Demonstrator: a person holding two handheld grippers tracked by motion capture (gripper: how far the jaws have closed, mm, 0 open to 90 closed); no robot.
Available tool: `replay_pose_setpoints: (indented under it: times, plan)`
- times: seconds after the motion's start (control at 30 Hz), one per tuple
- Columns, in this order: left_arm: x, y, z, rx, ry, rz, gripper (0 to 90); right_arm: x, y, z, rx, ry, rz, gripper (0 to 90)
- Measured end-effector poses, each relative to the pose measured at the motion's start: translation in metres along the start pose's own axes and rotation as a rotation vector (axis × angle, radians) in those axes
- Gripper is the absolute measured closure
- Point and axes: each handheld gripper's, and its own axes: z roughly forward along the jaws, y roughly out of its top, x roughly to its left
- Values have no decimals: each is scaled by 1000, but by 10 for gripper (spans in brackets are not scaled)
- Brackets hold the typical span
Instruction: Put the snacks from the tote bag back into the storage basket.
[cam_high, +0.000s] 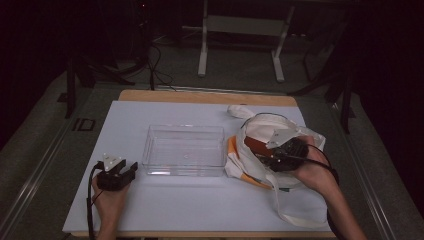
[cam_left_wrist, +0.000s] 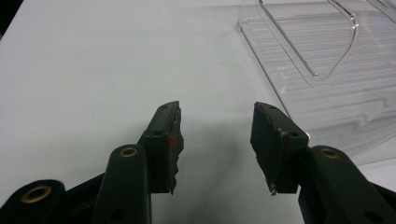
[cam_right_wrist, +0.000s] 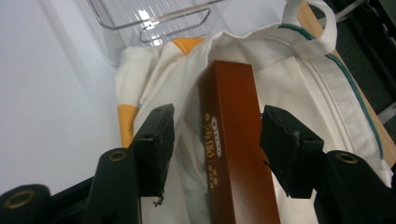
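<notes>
A long brown box (cam_right_wrist: 231, 121) with gold lettering lies in the mouth of a white tote bag (cam_right_wrist: 317, 79) that has orange patches. My right gripper (cam_right_wrist: 217, 126) straddles the box with its jaws apart; a gap shows between the left pad and the box, so the box is not pinched. From above, the right gripper (cam_high: 267, 151) hangs over the bag (cam_high: 255, 127) at the table's right, with the box (cam_high: 254, 146) just ahead of it. My left gripper (cam_left_wrist: 217, 116) stands open and empty, low over the white mat, left of a clear plastic bin (cam_left_wrist: 327, 93).
The clear bin (cam_high: 182, 127) sits empty mid-table, between my left gripper (cam_high: 127, 167) and the bag. A white mat (cam_high: 150, 205) covers the wooden tabletop. The bag's strap (cam_high: 300, 217) loops toward the front right edge. Dark floor and stand legs lie beyond.
</notes>
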Motion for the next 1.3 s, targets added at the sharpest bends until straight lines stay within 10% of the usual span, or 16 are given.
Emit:
replay_pose_setpoints:
  times: [1.3]
  plan:
    - [1,0,0,-5,2,-10,522,-49,-43,16,234,20,79,399]
